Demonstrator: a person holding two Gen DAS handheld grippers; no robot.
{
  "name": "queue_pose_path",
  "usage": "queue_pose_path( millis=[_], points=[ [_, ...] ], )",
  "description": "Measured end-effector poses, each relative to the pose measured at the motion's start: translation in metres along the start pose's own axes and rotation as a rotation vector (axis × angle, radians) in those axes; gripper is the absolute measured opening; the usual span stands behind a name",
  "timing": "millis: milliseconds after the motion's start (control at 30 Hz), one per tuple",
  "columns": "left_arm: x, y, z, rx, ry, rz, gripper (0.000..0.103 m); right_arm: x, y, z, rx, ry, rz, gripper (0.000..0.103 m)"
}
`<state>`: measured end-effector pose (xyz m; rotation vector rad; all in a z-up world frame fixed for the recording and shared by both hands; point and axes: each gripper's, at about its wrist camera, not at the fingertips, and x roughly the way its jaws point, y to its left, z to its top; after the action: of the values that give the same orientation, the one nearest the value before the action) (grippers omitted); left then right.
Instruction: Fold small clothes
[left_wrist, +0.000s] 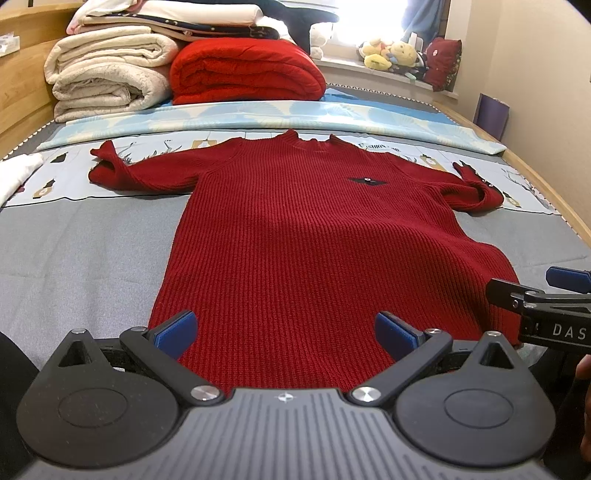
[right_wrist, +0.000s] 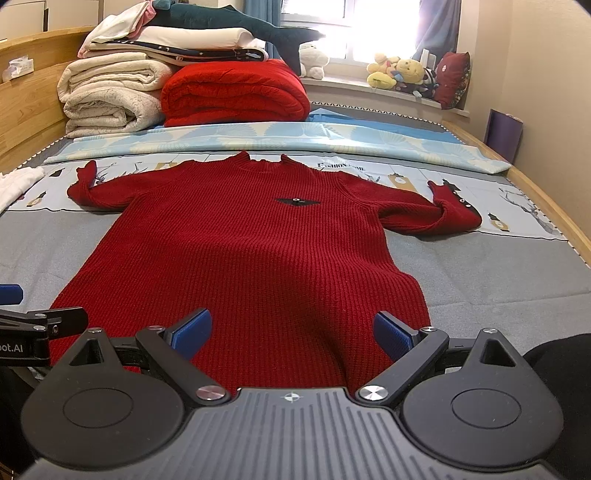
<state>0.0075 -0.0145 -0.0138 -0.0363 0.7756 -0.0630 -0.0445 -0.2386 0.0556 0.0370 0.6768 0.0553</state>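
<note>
Bedroom conditions are noted: a wooden-framed bed (right_wrist: 576, 236) carries a grey cover, with a pale blue printed sheet (right_wrist: 258, 138) laid across it toward the head. Folded cream blankets (right_wrist: 110, 96) and a folded red quilt (right_wrist: 236, 92) are stacked at the head end, and plush toys (right_wrist: 399, 72) are lined along the windowsill.

A red rib-knit sweater (left_wrist: 314, 229) is spread flat, front up, along the middle of the bed, collar toward the head end and hem at the foot edge. Both sleeves are extended toward the side edges, with each cuff doubled back. A small dark emblem (left_wrist: 367, 181) is seen on the chest.

The left tool (left_wrist: 284, 332) is held spread wide above the hem's left portion, nothing between its blue pads. The right tool (right_wrist: 291, 332) is likewise spread, empty, over the hem's right portion. No fold is judged to have been made yet.

Risks are assessed as follows. The knit is thick, soft and stretchy; if only the top layer were pinched, the layers would likely separate and the fold would skew. Uneven lifting by the two tools would probably drag the body askew. The doubled cuffs could be trapped as lumps inside a fold. The smooth pads may slip on the loose ribbing.
</note>
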Motion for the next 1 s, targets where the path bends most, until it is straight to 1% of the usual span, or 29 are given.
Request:
queue_pose_path(
  millis=[300,500,600,667,700,733,767,800,833,867,900,967,1000],
  points=[
    [0.001,-0.002,-0.002,0.017,0.001,0.005,0.103,-0.001,-0.001,0.0,0.009,0.0,-0.004,0.095],
    [0.001,-0.004,0.0,0.047,0.01,0.026,0.103,-0.002,-0.008,0.004,0.057,-0.01,-0.018,0.094],
    [-0.011,-0.006,0.008,0.058,-0.015,0.035,0.102,-0.007,-0.015,0.006,0.098,-0.042,-0.022,0.093],
    [-0.021,-0.005,0.014,0.055,-0.048,0.017,0.098,-0.009,-0.023,0.006,0.125,-0.066,-0.028,0.093],
    [-0.025,-0.005,0.016,0.062,-0.063,0.007,0.092,-0.01,-0.027,0.006,0.144,-0.074,-0.031,0.091],
    [-0.026,-0.004,0.018,0.074,-0.061,0.004,0.08,-0.009,-0.033,0.006,0.166,-0.076,-0.036,0.089],
    [-0.025,-0.002,0.022,0.078,-0.049,-0.008,0.073,-0.009,-0.038,0.005,0.187,-0.072,-0.043,0.088],
    [-0.025,0.002,0.027,0.071,-0.037,-0.042,0.06,-0.008,-0.045,0.006,0.211,-0.066,-0.048,0.087],
    [-0.024,0.006,0.034,0.065,-0.035,-0.075,0.05,-0.007,-0.052,0.007,0.236,-0.06,-0.046,0.084],
    [-0.024,0.011,0.04,0.075,-0.042,-0.1,0.046,-0.005,-0.059,0.01,0.253,-0.055,-0.033,0.083],
    [-0.023,0.014,0.048,0.112,-0.056,-0.118,0.041,-0.002,-0.068,0.015,0.261,-0.052,-0.015,0.079],
    [-0.016,0.023,0.062,0.21,-0.084,-0.109,0.041,0.006,-0.086,0.027,0.253,-0.065,-0.002,0.073],
    [-0.008,0.031,0.07,0.249,-0.076,-0.098,0.041,0.012,-0.097,0.034,0.231,-0.071,-0.004,0.07]
  ],
)
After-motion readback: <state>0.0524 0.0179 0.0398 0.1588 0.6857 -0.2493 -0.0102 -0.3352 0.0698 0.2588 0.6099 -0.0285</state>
